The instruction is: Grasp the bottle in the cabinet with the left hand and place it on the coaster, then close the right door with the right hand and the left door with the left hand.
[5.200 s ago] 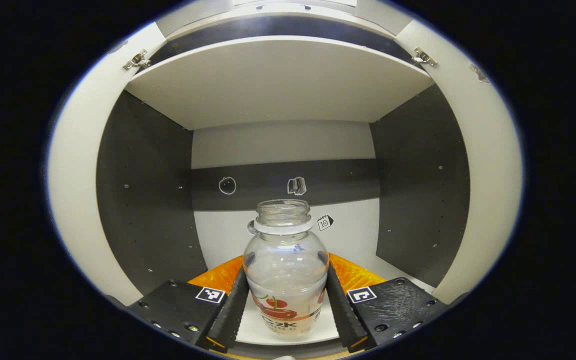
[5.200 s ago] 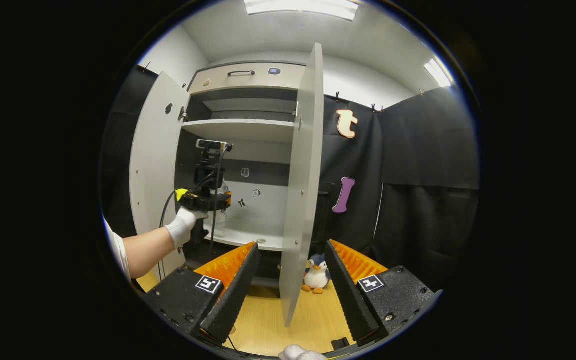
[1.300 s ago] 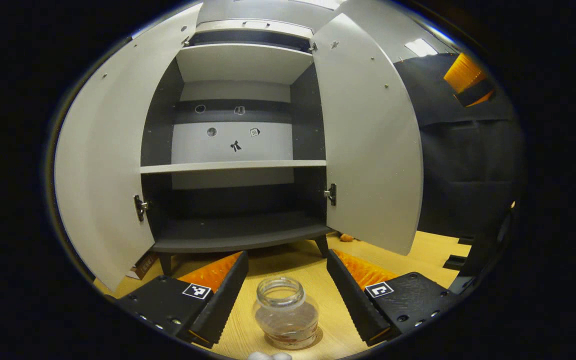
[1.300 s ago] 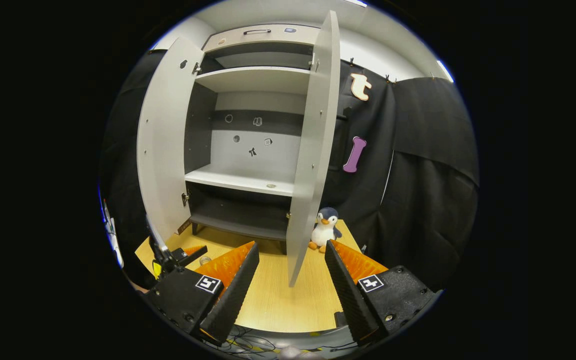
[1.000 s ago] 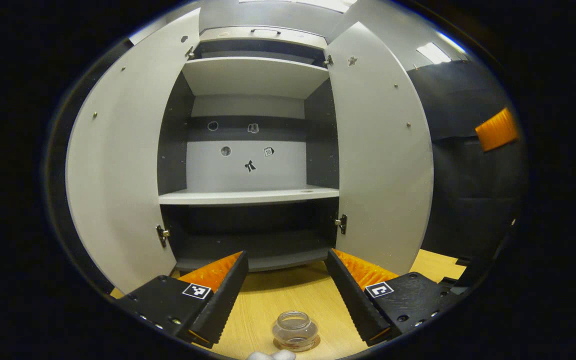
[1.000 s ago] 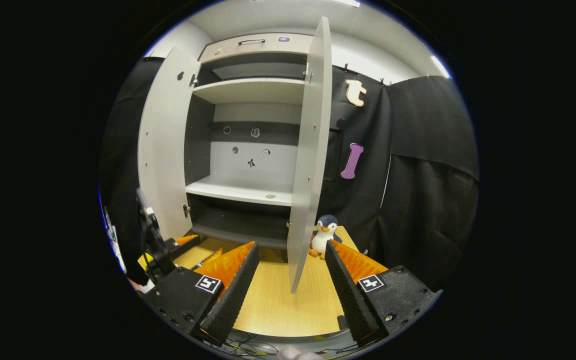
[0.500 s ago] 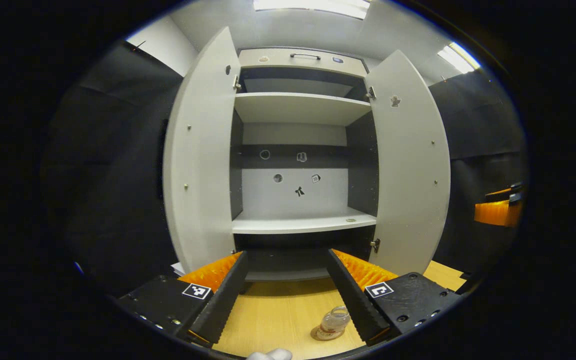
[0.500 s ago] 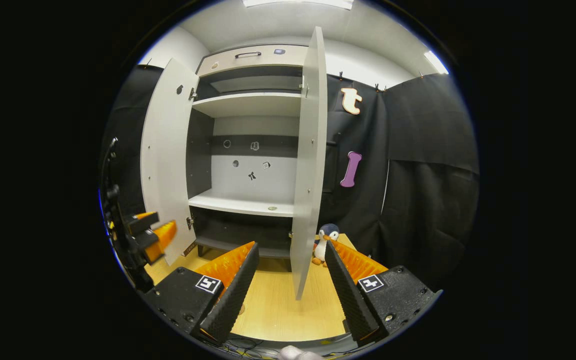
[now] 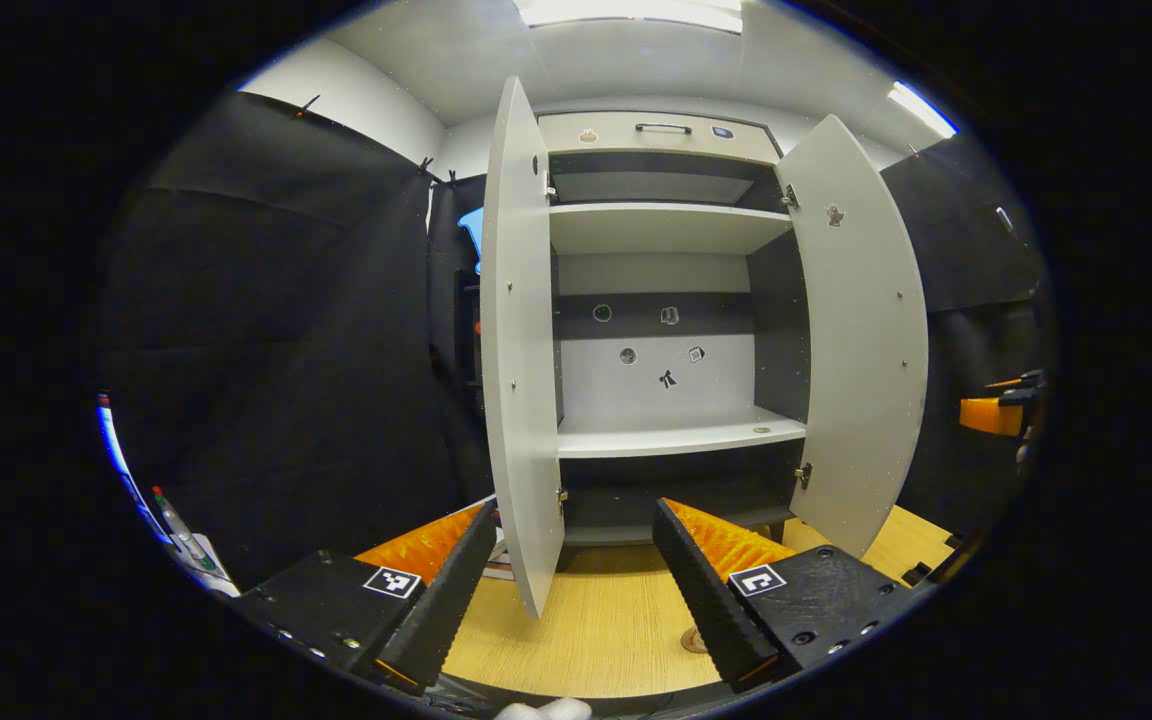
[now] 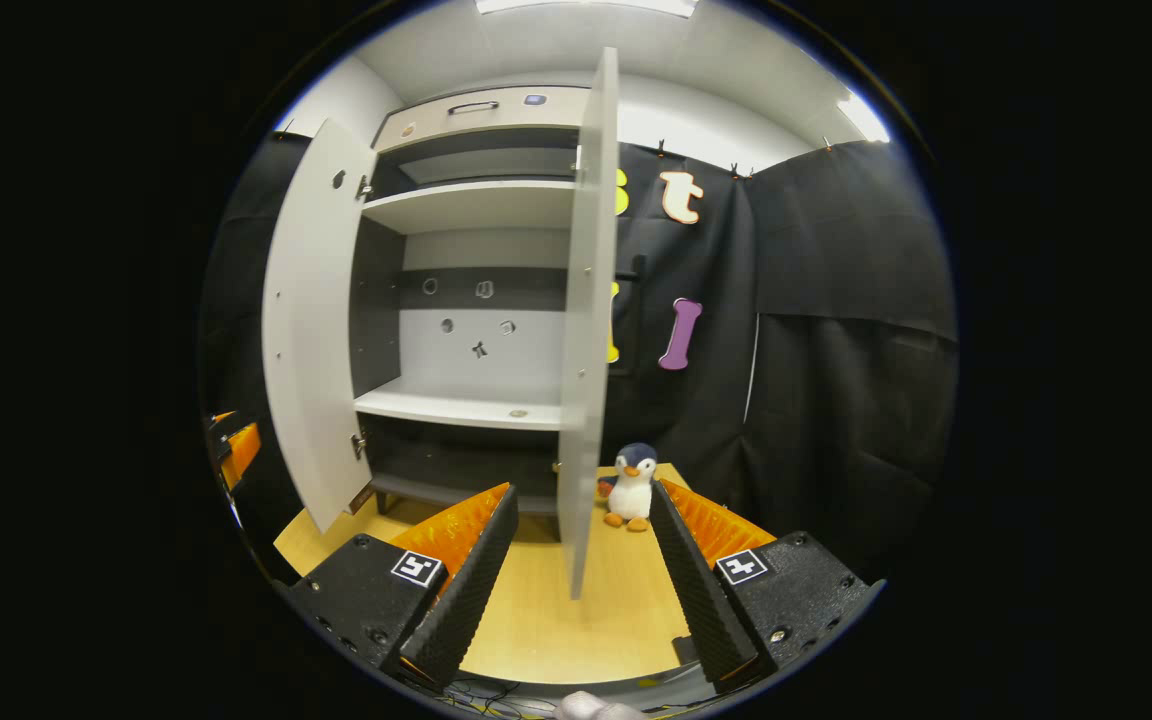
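The grey cabinet (image 9: 658, 130) stands with both doors swung out. My left gripper (image 9: 571, 517) is open and empty, facing the thin edge of the left door (image 9: 518, 400), which is farther off. A sliver of the brown coaster (image 9: 691, 640) peeks out beside its right finger (image 9: 706, 590) on the wooden floor; the bottle is hidden there. My right gripper (image 10: 583, 493) is open and empty, with the right door's edge (image 10: 584, 350) framed between its fingers, a short way ahead. The left door (image 10: 311, 330) hangs open at the left of the right gripper view.
A penguin toy (image 10: 629, 487) sits on the wooden floor (image 10: 576, 610) just right of the right door. The white middle shelf (image 9: 676, 437) carries a small round disc (image 9: 762, 430). The other gripper (image 9: 996, 412) hovers at the far right. Black cloth walls flank the cabinet.
My left gripper let go of the bottle on the coaster, rose and swung left toward the left door's edge. My right gripper shifted slightly, so the right door's edge sits between its fingers.
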